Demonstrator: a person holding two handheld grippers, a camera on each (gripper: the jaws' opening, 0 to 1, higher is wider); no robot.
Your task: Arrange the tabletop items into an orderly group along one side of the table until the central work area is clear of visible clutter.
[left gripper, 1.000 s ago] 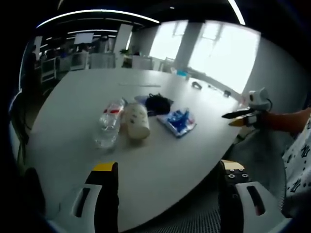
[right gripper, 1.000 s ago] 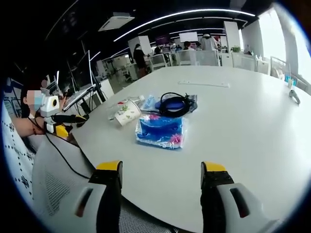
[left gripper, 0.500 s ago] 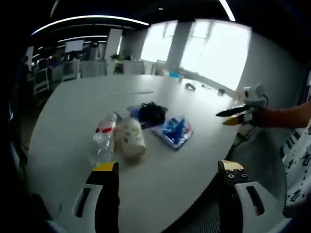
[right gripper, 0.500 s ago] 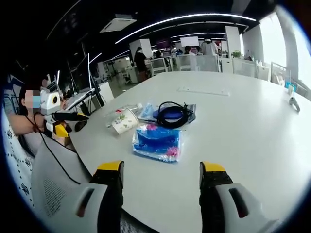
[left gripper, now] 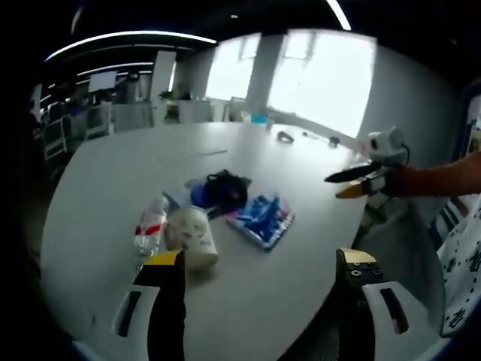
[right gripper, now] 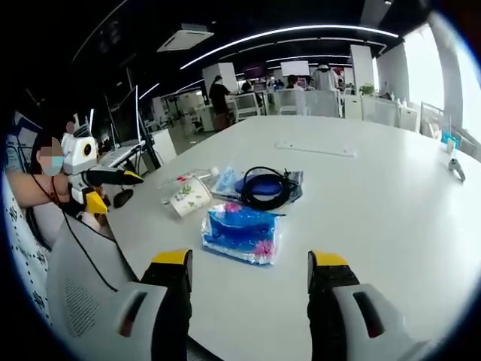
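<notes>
The white table (left gripper: 316, 226) carries a small cluster of clutter close to its near edge: a clear plastic water bottle (left gripper: 149, 228) with a red label lying on its side, a patterned paper cup (left gripper: 192, 237) tipped over beside and apparently touching it, a coiled black cable (left gripper: 224, 186) resting on a blue pouch (left gripper: 200, 195), and a blue plastic packet (left gripper: 261, 217) just beside that. In the right gripper view the same group shows with the blue plastic packet (right gripper: 243, 232) nearest, the coiled black cable (right gripper: 264, 185) behind it and the paper cup (right gripper: 188, 197) off to the left.

The left gripper (left gripper: 260, 297) hangs above the table edge with its jaws spread wide and nothing between them; the right gripper (right gripper: 249, 301) is likewise wide apart and empty, short of the packet.

Nothing appears gathered yet. The risks lie in the items themselves: the bottle and cup are both on their sides and round, so a nudge from a jaw would likely roll them, possibly off the nearby edge. The cable is loose and could snag a jaw or drag the pouch along, and the packet looks slick and flat, hard to pinch cleanly.
</notes>
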